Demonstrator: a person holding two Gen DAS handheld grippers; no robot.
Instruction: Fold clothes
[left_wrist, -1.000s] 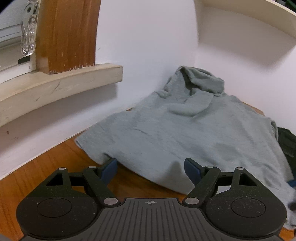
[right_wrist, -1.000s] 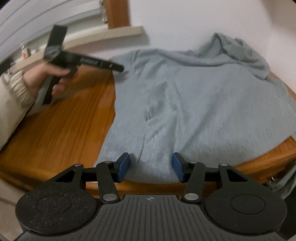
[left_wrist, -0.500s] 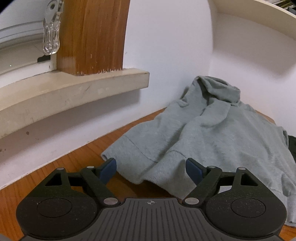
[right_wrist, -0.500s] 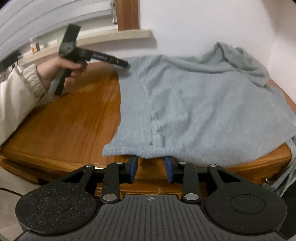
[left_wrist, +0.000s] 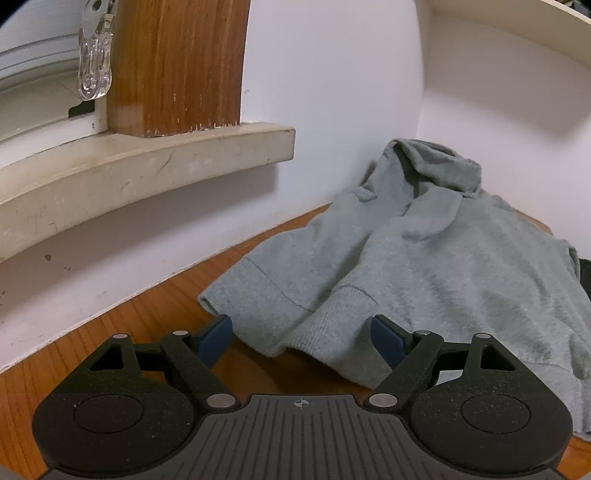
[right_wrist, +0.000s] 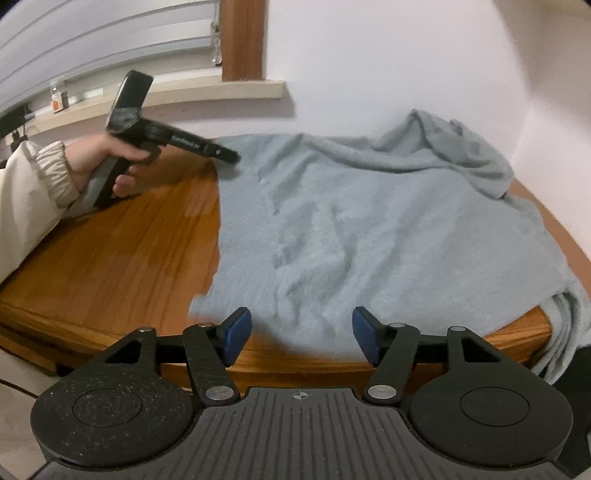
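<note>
A grey hoodie (right_wrist: 369, 229) lies spread on the wooden table (right_wrist: 110, 258), its hood bunched against the wall corner. My right gripper (right_wrist: 300, 336) hovers at the near hem. Its jaws are opening, and the hem lies just ahead of the blue pads without being pressed. In the left wrist view my left gripper (left_wrist: 301, 339) stands open over a folded ribbed cuff of the hoodie (left_wrist: 424, 266), pads clear of the cloth. From the right wrist view, a hand (right_wrist: 107, 162) holds the left gripper (right_wrist: 225, 157) at the hoodie's far left corner.
A beige window sill (left_wrist: 147, 166) and a wooden frame post (left_wrist: 177, 66) run along the wall behind the table, with a clear clip (left_wrist: 94, 62) hanging there. A small bottle (right_wrist: 57, 101) stands on the sill. Part of the hoodie hangs over the table's right edge (right_wrist: 565, 332).
The right jaws narrowed at the hem, then spread apart again. The left gripper's view swung left, showing more sill, and the hoodie's left edge now lies folded with a cuff on top.
</note>
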